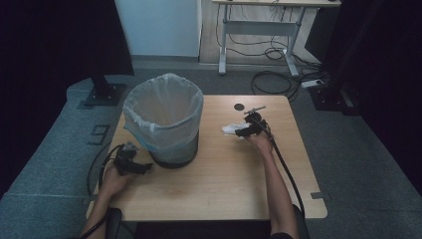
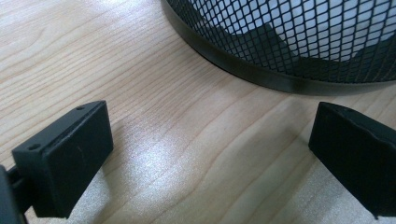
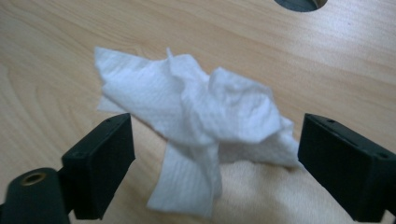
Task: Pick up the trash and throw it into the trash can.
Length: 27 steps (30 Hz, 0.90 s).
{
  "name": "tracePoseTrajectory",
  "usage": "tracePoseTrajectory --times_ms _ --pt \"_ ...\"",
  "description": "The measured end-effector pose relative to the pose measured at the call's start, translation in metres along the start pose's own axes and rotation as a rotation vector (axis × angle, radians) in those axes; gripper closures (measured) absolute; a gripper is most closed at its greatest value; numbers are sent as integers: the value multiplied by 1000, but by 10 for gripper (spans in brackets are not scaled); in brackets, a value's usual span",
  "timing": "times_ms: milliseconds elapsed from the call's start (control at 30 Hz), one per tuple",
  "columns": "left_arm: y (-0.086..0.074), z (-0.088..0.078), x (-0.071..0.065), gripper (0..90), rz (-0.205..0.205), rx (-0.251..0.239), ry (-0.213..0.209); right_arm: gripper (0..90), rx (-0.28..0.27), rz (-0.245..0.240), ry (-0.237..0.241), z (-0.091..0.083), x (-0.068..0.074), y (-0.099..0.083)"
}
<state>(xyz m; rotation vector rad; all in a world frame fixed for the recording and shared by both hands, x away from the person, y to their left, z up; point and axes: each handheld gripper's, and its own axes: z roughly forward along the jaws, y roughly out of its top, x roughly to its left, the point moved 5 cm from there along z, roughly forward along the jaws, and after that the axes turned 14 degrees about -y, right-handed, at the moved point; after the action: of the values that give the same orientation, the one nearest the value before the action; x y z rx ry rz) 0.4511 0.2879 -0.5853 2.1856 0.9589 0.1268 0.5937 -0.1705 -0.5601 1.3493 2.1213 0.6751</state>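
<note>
White crumpled tissue (image 3: 205,126) between open jaws of right hand-held gripper (image 3: 215,154)

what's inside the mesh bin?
The mesh bin holds a translucent white liner bag folded over its rim. From the high view the liner looks empty as far down as it shows; its bottom is hidden by the near wall. The crumpled tissue lies outside, on the table.

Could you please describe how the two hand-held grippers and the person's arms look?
Both are black. The left hand-held gripper has a grey plate on top and a black cable looping behind it. The right hand-held gripper trails a black cable along the forearm. Seen close, each has two blocky, rectangular black jaws with small screw holes. The forearms are bare, without sleeves.
</note>
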Motion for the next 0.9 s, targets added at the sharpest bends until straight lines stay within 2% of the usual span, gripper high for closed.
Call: tracePoseTrajectory --times_ms 133,233,333,400,467,533,567,667,900 --pt "0 0 0 0 2 0 1 150 -7 6 -1 9 -1 4" --pt "1 1 0 0 1 -1 1 200 17 11 3 17 -1 6" --pt "1 1 0 0 1 -2 1 304 23 20 15 22 -1 7" --pt "1 1 0 0 1 -2 1 379 29 -11 19 24 0 6" --pt "1 1 0 0 0 -3 1 406 32 -24 12 24 1 6" --pt "1 1 0 0 0 -3 1 581 43 -25 22 20 2 6" --pt "1 1 0 0 0 -3 1 581 43 -25 22 20 2 6" --pt "1 1 0 0 1 -2 1 691 55 -34 31 15 4 3" --pt "1 1 0 0 2 -1 1 728 54 -26 71 1 3 -2"
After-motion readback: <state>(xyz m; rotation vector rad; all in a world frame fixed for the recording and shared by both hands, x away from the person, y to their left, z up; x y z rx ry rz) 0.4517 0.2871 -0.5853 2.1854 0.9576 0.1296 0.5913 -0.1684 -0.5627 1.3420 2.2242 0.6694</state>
